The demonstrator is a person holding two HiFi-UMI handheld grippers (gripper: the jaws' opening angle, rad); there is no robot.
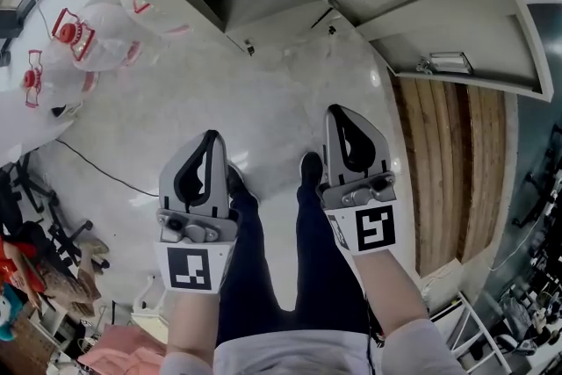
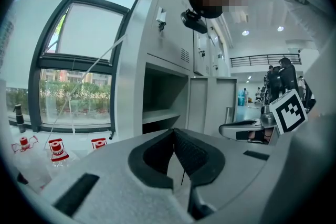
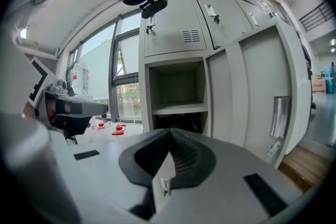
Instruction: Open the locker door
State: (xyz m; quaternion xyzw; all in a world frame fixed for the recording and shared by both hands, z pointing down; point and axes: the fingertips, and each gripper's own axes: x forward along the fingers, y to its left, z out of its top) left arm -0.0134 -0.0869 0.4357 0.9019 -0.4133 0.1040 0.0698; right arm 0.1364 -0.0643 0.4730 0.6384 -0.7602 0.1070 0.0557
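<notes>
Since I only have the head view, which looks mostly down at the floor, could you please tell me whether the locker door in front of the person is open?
Observer: Yes. In the right gripper view the locker door is swung out to the right, and a shelf shows inside the compartment.
Operator: Thank you. Is the right hand-held gripper holding anything?
Observer: No. The right hand-held gripper has its jaws together with nothing between them.
Operator: And the left one, please?
Observer: The left hand-held gripper is likewise shut and empty in its own view.
</notes>
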